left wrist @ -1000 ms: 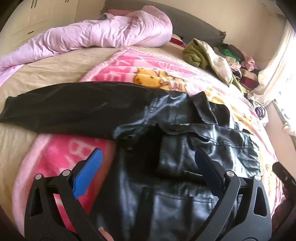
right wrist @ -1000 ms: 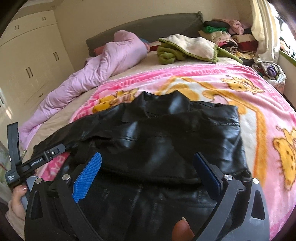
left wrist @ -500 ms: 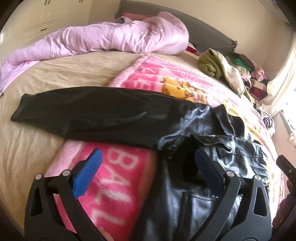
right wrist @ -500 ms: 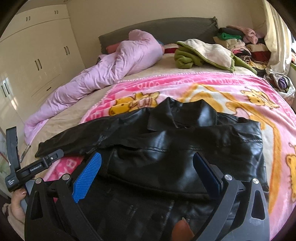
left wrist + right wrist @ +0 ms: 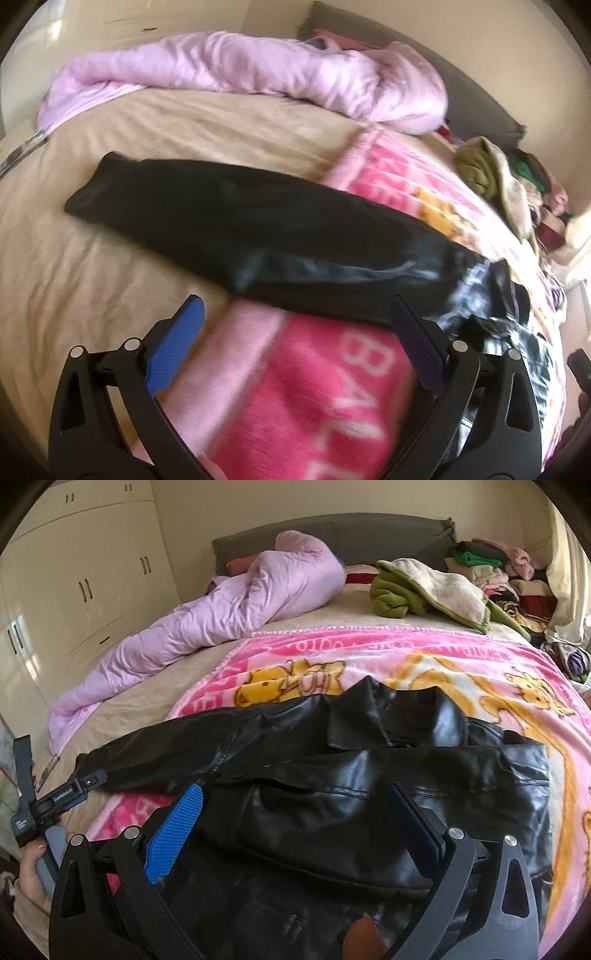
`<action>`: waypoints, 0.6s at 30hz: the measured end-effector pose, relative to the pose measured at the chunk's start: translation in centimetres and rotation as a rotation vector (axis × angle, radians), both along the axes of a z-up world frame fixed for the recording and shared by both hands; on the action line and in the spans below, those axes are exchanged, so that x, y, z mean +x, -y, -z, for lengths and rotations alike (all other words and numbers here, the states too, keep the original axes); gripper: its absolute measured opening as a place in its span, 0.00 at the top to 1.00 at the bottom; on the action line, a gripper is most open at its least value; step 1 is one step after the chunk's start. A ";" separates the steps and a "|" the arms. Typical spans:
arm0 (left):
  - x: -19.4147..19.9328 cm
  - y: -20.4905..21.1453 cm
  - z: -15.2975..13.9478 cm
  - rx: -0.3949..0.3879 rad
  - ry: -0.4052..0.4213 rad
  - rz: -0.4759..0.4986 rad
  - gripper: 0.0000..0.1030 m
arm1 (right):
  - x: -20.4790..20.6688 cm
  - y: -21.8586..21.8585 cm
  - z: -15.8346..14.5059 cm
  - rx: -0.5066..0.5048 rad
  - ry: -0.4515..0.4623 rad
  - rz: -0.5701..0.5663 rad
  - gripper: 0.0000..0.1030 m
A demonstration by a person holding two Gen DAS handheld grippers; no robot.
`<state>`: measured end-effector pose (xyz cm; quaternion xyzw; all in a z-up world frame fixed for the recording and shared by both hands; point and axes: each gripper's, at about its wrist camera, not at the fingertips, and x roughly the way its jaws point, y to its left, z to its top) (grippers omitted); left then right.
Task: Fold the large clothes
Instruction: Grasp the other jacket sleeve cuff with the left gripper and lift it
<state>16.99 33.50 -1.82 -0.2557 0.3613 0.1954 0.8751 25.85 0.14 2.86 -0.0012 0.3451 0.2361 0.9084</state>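
Pink blanket [image 5: 314, 398] now beneath the left hand-held gripper [image 5: 295, 343], shifted off the jacket [image 5: 332, 794]; both grippers spread, empty.

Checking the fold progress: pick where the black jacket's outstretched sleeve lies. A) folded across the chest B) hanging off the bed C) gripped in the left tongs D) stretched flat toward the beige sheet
D: the sleeve lies flat, reaching from the black jacket over the pink blanket onto the beige sheet, with both tongs open.

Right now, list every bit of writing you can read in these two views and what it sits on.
"BAL": large pale letters on the pink blanket, cut off by the frame edge.
Upside-down lettering along the pink blanket's far border: not readable.
White print on the left gripper's black body: too small to read.
Black leather jacket: no text visible.
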 end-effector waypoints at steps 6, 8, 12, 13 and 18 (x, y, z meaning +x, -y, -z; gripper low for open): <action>-0.8 -2.9 1.3 -0.045 -0.002 -0.072 0.09 | 0.5 -3.5 0.0 -0.002 -0.002 -0.076 0.04; -1.0 -3.6 1.6 -0.068 0.008 -0.087 0.09 | 0.4 -4.7 -0.1 -0.009 0.004 -0.102 0.04; -1.4 -5.2 2.5 -0.110 0.019 -0.138 0.09 | 0.2 -7.1 -0.3 -0.016 0.010 -0.146 0.04; -1.4 -5.4 2.7 -0.119 0.020 -0.147 0.09 | 0.2 -7.5 -0.2 -0.016 0.009 -0.153 0.04; -1.7 -7.7 4.0 -0.206 0.065 -0.216 0.09 | 0.2 -9.4 0.5 -0.026 -0.012 -0.180 0.04</action>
